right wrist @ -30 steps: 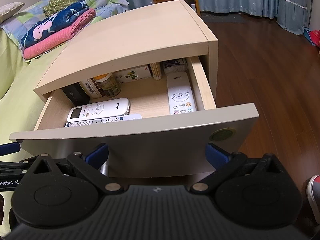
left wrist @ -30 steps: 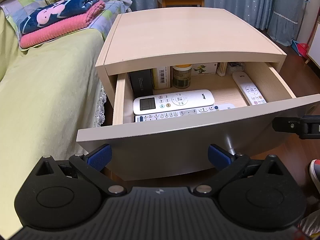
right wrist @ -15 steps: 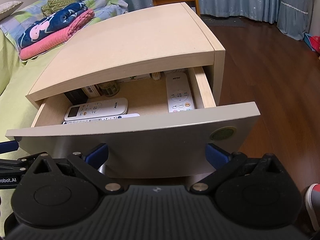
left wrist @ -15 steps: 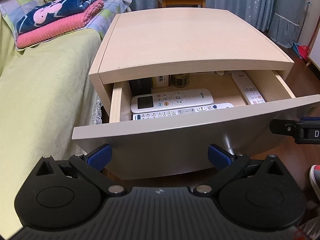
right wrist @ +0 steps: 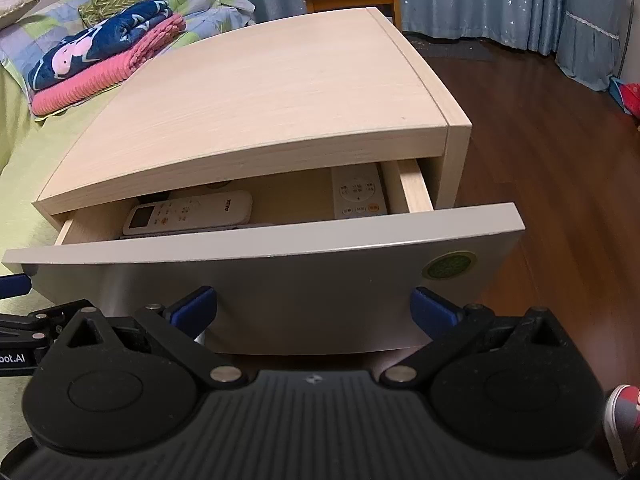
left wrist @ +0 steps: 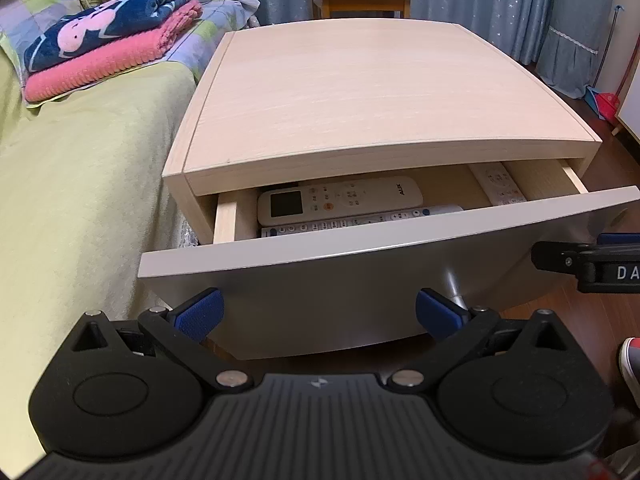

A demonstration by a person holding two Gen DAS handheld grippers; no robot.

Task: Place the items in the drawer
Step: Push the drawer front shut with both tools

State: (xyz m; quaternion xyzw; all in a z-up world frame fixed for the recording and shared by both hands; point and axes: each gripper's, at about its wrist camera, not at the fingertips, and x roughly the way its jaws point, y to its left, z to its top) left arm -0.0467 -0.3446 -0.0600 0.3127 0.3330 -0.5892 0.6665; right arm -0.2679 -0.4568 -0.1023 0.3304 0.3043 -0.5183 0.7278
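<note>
Both grippers spread wide and empty, side by side at the near face of the drawer (left wrist: 360, 280): left gripper (left wrist: 319, 314) toward its left half, right gripper (right wrist: 314, 309) toward the right, blue pads (left wrist: 199, 314) just short of the grey front panel — touching or not, cannot tell. Drawer partly out of the pale wooden nightstand (left wrist: 372, 88), only a narrow gap left under the top. Inside: a white AUX remote with screen (left wrist: 339, 201) lying crosswise, a slimmer remote (left wrist: 360, 221) just near of it against the front, and a third remote (right wrist: 359, 197) lengthwise at the right side. Further contents at the far end hidden. Green-covered bed (left wrist: 80, 184) left, folded blankets (left wrist: 108, 46) far left.
</note>
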